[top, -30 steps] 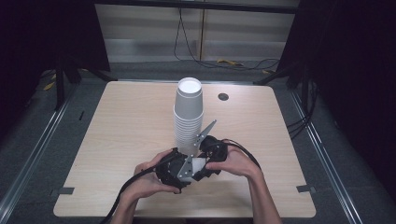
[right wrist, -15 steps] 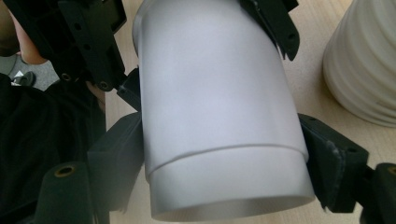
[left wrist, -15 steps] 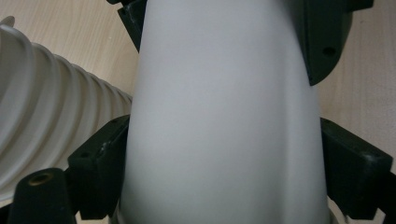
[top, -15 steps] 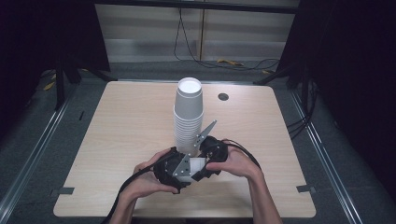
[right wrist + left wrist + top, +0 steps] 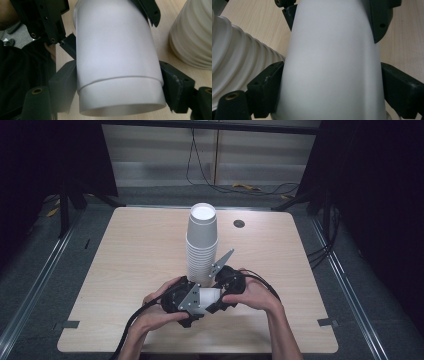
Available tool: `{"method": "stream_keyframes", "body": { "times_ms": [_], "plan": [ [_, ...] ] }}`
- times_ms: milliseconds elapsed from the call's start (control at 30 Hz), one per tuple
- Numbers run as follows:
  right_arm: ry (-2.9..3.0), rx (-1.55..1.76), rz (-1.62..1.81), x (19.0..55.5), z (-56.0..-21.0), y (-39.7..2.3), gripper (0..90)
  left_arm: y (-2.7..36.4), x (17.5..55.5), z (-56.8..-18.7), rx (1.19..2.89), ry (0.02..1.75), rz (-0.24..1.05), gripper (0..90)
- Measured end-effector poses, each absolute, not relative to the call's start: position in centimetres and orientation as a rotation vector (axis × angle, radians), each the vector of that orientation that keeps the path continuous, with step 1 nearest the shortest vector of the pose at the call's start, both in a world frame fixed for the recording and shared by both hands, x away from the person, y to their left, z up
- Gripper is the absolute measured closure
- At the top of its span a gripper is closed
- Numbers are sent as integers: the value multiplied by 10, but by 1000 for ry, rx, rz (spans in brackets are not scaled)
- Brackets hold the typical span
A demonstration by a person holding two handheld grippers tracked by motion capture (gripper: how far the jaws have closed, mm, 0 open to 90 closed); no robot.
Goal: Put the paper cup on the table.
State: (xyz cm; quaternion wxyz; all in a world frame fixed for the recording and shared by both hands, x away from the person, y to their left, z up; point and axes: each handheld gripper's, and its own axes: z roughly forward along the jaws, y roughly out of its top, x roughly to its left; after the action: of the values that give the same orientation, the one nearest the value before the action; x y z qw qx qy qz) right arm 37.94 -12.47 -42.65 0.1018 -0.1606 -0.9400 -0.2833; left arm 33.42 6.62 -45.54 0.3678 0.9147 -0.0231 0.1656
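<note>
A tall stack of white paper cups stands upside down at the table's middle. Just in front of it, a white cup lies on its side between both grippers. My left gripper is shut on one end and my right gripper on the other. In the left gripper view the cup sits between my jaws, with the stack at the left. In the right gripper view the cup shows a step line near my jaws, as of two nested cups; the stack is at the right.
The light wooden table has a round cable hole behind the stack. Both hands meet near the front edge. Dark floor, metal rails and cables surround the table.
</note>
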Motion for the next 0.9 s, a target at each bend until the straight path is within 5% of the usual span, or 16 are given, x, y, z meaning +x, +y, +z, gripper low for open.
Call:
{"method": "stream_keyframes", "body": {
  "times_ms": [400,900],
  "plan": [
    [-2813,-499,-829,381,-428,-130,238,78,335,-448,2258,-63,435,148],
    [-2827,-554,-852,382,-428,-137,234,109,337,-446,2034,181,376,156]
  ]
}}
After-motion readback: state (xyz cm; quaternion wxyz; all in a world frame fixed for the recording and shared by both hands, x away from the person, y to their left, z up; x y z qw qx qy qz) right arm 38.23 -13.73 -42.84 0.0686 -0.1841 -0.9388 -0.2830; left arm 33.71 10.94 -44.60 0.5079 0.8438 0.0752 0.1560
